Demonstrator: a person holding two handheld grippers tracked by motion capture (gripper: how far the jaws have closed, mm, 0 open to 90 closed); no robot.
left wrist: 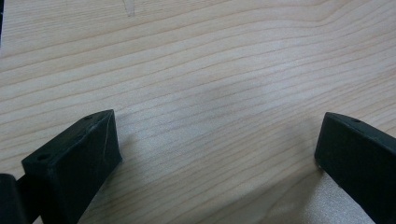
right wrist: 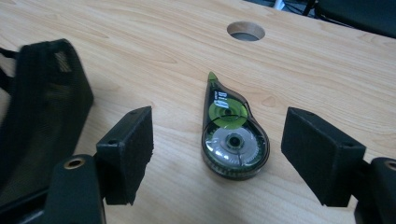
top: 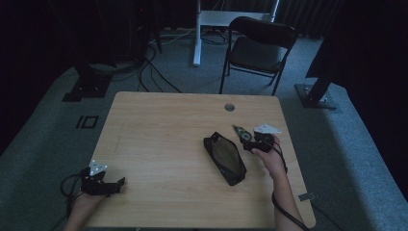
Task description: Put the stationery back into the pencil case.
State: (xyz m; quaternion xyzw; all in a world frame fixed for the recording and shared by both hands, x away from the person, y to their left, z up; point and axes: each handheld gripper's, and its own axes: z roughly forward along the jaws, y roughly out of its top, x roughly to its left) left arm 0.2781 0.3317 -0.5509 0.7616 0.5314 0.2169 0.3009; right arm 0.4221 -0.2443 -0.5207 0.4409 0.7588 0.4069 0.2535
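Note:
A clear-and-green correction tape dispenser point(right wrist: 232, 135) lies flat on the wooden table point(top: 163, 130), toward the right side point(top: 240, 131). My right gripper point(right wrist: 218, 133) is open, its jaws standing on either side of the dispenser without touching it. In the high view the right gripper point(top: 247, 139) is just to the right of a black mesh pouch point(top: 225, 158). The pouch point(right wrist: 42, 107) is left of the jaws in the right gripper view. My left gripper point(top: 120, 185) rests near the table's front left corner, open point(left wrist: 217, 140) over bare wood.
A round cable hole point(top: 229, 107) is cut in the table near its far edge, beyond the dispenser point(right wrist: 246, 31). A black folding chair point(top: 260, 48) stands on the carpet behind the table. Cables and stand bases lie on the floor at the back.

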